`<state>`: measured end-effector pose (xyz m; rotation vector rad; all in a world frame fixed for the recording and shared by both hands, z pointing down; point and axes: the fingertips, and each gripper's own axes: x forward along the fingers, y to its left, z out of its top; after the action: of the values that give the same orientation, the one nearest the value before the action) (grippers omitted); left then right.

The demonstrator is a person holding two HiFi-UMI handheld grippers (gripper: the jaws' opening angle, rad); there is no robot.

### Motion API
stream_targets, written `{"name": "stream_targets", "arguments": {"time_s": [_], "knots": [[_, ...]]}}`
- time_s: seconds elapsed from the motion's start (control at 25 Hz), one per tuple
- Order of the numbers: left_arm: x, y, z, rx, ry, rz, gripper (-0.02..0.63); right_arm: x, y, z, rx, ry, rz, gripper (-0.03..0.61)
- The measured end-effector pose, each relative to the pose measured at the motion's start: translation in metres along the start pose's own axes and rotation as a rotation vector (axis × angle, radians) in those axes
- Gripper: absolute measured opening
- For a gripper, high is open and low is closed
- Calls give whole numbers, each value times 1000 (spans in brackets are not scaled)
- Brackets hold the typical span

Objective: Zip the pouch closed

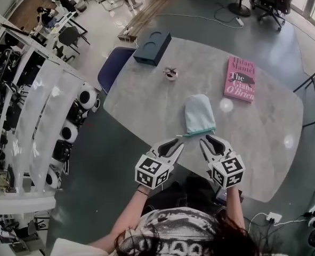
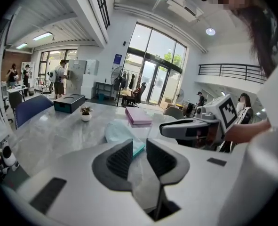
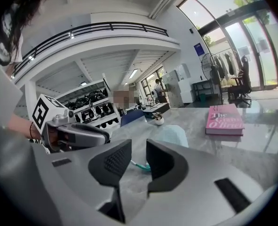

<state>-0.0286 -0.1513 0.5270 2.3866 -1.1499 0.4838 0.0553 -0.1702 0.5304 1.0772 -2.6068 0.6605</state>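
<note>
Getting ready to zip
Soft pale-blue cloth pouch [image 1: 199, 113] lies on the grey table [image 1: 264, 143]; left gripper [image 1: 174, 144] and right gripper [image 1: 208, 140] hover near it, a little open, empty. Best to pin one end and pull the tab slowly

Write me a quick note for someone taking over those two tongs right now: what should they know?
Left tongs: open, nothing gripped, held just short of the pouch.
Right tongs: open, nothing gripped, beside the left, also short of the pouch.
Pouch: lies flat on the table, teal zip edge toward you, touched by neither.
Done: I can't tell whether the zip is fully shut.
Left: check it; if it gapes, probably pin one end and draw the slider across.
</note>
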Motion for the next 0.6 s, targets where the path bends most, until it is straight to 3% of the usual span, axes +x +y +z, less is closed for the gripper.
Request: {"name": "stream_targets", "arguments": {"time_s": [0.48,0.6], "knots": [[-53,-11,-32,40,-24,-78,58,-23,67,-21,-25,-9,-70,86],[-72,-17,-40,55,-37,-100,51,-30,90,-26,-21,-27,-96,51]]}}
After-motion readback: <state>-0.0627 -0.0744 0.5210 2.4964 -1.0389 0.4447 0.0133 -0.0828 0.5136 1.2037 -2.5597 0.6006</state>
